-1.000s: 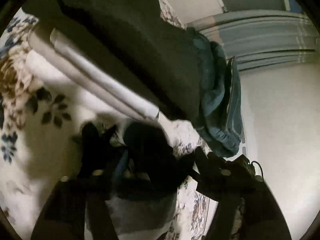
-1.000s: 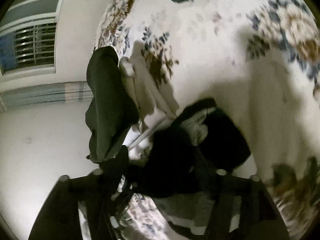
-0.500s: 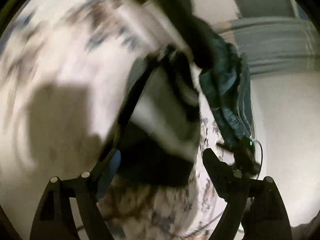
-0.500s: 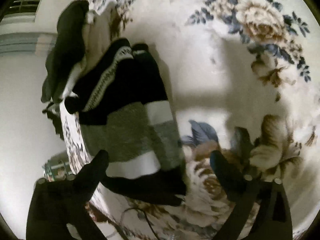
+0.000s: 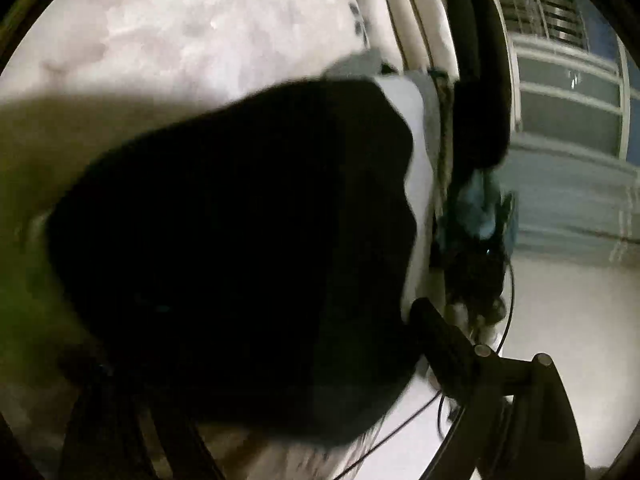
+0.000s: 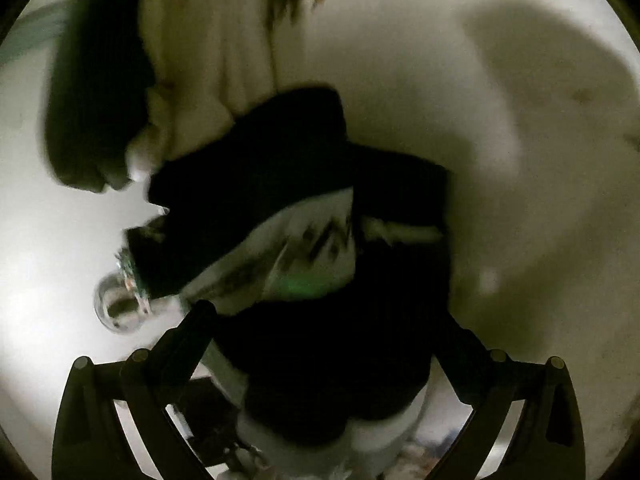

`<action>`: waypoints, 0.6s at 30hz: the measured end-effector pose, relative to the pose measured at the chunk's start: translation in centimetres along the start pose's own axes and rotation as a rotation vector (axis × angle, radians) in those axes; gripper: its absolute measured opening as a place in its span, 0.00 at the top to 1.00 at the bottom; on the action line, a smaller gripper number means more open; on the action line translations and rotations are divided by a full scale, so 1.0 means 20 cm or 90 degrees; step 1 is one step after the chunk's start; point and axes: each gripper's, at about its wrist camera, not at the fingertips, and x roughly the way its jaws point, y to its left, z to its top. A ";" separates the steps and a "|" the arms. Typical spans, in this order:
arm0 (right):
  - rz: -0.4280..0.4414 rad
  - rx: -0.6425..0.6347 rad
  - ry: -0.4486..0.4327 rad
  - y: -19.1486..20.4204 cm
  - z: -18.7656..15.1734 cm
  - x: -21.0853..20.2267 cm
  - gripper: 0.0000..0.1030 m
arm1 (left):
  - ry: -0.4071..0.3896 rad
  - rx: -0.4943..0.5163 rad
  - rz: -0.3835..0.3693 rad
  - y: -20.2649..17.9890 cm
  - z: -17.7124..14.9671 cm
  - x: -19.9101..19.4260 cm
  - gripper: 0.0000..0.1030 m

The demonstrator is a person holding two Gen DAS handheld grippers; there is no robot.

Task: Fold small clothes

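A small black, grey and white striped garment fills the left wrist view close to the camera; it lies between my left gripper fingers, which stand wide apart. The left finger is hidden behind the cloth. In the right wrist view the same garment lies bunched on the floral bedsheet between the spread fingers of my right gripper. Both views are blurred and dark.
A stack of folded white cloth with a dark garment lies along the bed edge, with a teal garment beyond. The dark folded pile shows at left. A glass stands on the floor below the bed edge.
Both grippers opened after one second ago and have dropped close over the striped garment, which now lies bunched rather than spread flat. Both views have darkened and blurred.
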 end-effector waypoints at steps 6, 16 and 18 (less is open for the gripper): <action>0.037 -0.041 -0.065 0.05 -0.09 0.01 0.66 | -0.046 0.003 -0.008 -0.10 0.15 -0.09 0.71; 0.098 0.183 -0.122 0.10 -1.16 0.11 0.78 | 0.166 0.281 0.178 -0.36 0.58 -0.37 0.36; 0.069 0.209 -0.110 0.13 -1.37 0.21 0.77 | 0.212 0.284 0.222 -0.30 0.59 -0.38 0.28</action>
